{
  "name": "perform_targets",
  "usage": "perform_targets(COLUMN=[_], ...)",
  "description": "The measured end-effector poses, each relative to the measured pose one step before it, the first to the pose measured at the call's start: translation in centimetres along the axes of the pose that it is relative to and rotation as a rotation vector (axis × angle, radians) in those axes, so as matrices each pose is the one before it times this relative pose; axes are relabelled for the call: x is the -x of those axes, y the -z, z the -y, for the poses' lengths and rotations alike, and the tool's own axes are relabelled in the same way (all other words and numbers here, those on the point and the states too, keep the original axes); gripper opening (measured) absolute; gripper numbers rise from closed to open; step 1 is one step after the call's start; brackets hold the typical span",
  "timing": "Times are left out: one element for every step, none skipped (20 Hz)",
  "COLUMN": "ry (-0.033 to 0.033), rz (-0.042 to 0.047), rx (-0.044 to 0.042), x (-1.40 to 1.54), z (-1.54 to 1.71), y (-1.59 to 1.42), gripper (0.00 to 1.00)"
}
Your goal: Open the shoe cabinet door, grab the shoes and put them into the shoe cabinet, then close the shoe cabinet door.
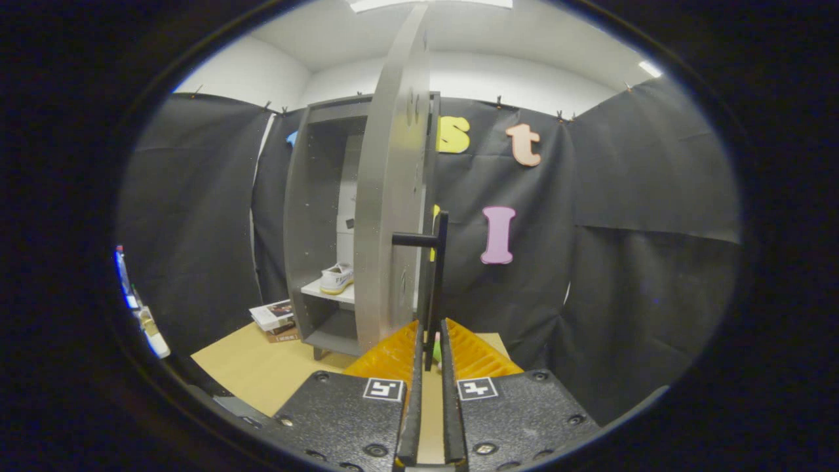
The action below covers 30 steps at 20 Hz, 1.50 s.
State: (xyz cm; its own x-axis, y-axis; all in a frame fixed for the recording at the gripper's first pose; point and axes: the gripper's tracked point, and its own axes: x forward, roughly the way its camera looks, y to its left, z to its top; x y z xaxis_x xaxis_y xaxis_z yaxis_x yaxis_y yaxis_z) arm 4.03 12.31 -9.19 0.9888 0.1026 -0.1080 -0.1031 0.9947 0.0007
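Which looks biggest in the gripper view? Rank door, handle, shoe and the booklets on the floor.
1. door, close to the camera.
2. handle, with the tool closed on it.
3. shoe and booklets: alike, unranked.

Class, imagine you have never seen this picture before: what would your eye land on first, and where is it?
First comes the grey cabinet door, swung open and seen almost edge-on, straight ahead of the gripper. The gripper's fingers are closed on the door's black handle. Next, a white shoe sits on a shelf inside the cabinet, left of the door.
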Motion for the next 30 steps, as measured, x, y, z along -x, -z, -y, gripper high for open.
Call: perform_targets(ry=[0.01658,0.01969,0.02356,0.02054,0.02175,0.0193,0.00542,-0.01333,-0.01372,-0.01469,-0.00851,-0.01101,-0.01369,-0.01062,-0.01227,-0.01529,-0.01667,-0.01335,-0.00946,-0.01419,-0.01744,-0.01378,-0.00673,-0.00311,-0.00813,-0.00211,-0.00139,0.002,0.00526,0.02528], rz=[0.00164,0.00047,0.002,0.00085,-0.00231,-0.00453,-0.00911,-0.01432,-0.01798,-0.01468,-0.02762,-0.01978,-0.01527,-0.02009,-0.01467,-0.01807,-0.01744,-0.02037,-0.01997,-0.02716,-0.03022,-0.02325,-0.02655,-0.0246,-0.01794,-0.01833,-0.02247,-0.0315,-0.03034,-0.02169], rx=[-0.01306,0.00603,0.01952,0.02701,0.03314,0.03432,0.03478,0.02639,0.01234,0.00467,0.00061,-0.01173,-0.01691,-0.01403,-0.01231,-0.00602,-0.00092,0.00269,-0.00078,-0.01105,-0.01867,-0.01402,-0.00748,-0.00338,-0.00182,-0.00435,-0.00729,-0.01116,-0.00938,0.00779], x=[0.729,0.614,0.565,1.055,1.202,1.099,1.077,1.025,0.963,0.721,0.288,0.403,-0.07,-0.384,-0.844,-0.95,-1.252,-1.585,-1.592,-1.492,-1.664,-1.809,-1.851,-2.013,-2.066,-1.858,-1.867,-1.824,-1.847,-1.269], z=[-0.16,-0.188,0.109,-0.066,-0.413,-0.285,-0.776,-1.224,-1.488,-1.297,-1.007,-1.267,-1.463,-1.398,-1.392,-1.294,-1.312,-1.095,-0.932,-0.84,-0.778,-0.674,-0.513,-0.295,-0.55,-0.228,-0.121,0.062,0.256,0.55], y=[0.092,0.297,0.634,0.6,0.667,0.771,1.157,1.059,1.183,0.998,1.07,0.94,0.769,0.835,1.041,0.874,0.958,0.839,1.131,1.135,1.414,1.096,1.082,0.789,0.806,0.565,0.679,0.687,0.598,0.154], gripper=[0.18,0.19,0.19,0.26,0.3,0.41,0.46,0.51,0.57,0.62,0.67,0.72,0.72,0.74,0.75,0.76,0.76,0.79,0.79,0.79,0.79,0.79,0.79,0.79,0.79,0.79,0.79,0.79,0.79,0.79])
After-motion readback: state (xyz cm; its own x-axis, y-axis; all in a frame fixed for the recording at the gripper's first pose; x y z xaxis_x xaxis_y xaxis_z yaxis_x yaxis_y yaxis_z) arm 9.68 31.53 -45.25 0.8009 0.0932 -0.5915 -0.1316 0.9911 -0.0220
